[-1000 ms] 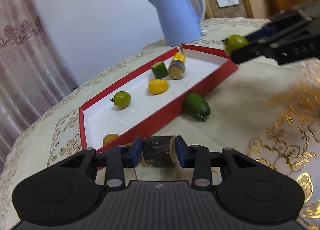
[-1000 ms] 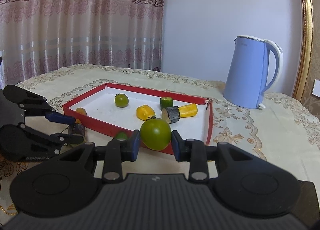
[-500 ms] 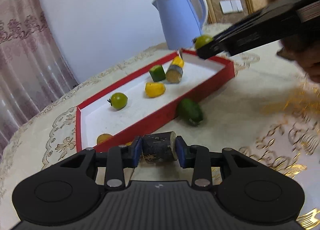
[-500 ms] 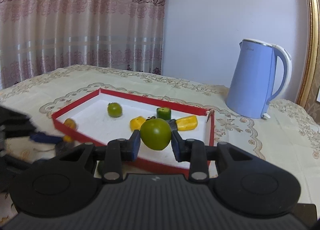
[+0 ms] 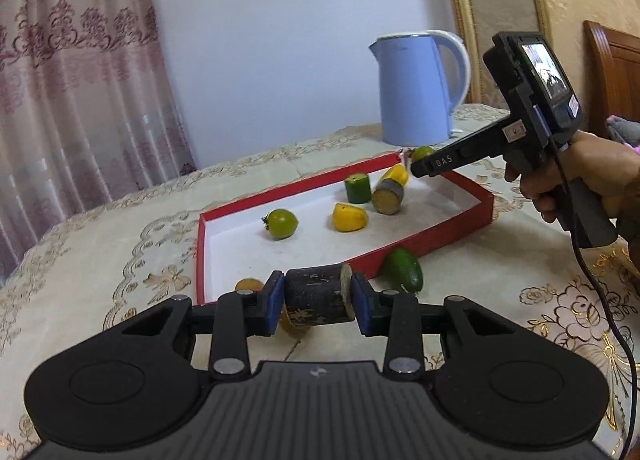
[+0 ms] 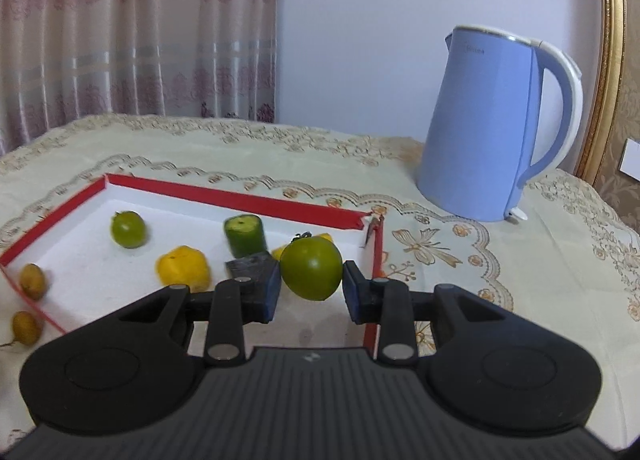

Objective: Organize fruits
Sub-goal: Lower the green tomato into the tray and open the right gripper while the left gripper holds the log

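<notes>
Midway: several fruits in red tray (image 5: 456, 226); left tongs (image 5: 317, 302) pinching dark chunk (image 5: 318, 296) before tray, right tongs (image 6: 311, 287) pinching green fruit (image 6: 311, 268) above tray; avocado (image 5: 404, 270) outside tray on bench (image 5: 100, 260).

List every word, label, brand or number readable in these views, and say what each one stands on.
"OAS": white letters on the finger of the right hand-held gripper, left wrist view.
Faint brand word near the top of the blue kettle: too blurred to read.
Small white label on the right hand-held gripper's body: too small to read.
Sticker beside its small screen: too small to read.
Nothing else carries text.
</notes>
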Tool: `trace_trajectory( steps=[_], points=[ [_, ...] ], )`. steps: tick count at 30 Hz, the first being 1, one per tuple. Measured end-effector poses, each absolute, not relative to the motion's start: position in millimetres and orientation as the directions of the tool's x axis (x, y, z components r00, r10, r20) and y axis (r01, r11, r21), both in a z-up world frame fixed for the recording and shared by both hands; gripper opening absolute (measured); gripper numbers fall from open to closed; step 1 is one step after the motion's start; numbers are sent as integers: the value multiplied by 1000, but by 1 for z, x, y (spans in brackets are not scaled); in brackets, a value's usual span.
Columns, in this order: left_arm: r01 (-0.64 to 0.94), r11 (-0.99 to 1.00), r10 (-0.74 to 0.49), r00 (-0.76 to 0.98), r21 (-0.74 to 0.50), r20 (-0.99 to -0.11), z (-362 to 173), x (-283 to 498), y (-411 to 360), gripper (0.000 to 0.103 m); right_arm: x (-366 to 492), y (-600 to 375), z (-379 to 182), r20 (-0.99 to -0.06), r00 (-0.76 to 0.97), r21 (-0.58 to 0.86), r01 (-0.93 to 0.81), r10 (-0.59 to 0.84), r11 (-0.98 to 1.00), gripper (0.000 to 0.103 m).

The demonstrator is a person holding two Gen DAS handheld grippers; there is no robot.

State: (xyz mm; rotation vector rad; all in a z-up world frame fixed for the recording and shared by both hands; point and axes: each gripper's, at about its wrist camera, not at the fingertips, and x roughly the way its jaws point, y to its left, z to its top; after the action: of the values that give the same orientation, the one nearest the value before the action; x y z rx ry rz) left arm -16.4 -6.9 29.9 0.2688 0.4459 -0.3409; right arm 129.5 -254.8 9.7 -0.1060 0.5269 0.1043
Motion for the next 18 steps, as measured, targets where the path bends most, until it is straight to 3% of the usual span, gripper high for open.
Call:
trace_trajectory(
  steps=[18],
  points=[
    [264, 954, -152, 835, 142, -529, 20, 6, -8, 35, 147, -257, -14, -569, 820, -62, -118, 62, 991, 31]
  ],
)
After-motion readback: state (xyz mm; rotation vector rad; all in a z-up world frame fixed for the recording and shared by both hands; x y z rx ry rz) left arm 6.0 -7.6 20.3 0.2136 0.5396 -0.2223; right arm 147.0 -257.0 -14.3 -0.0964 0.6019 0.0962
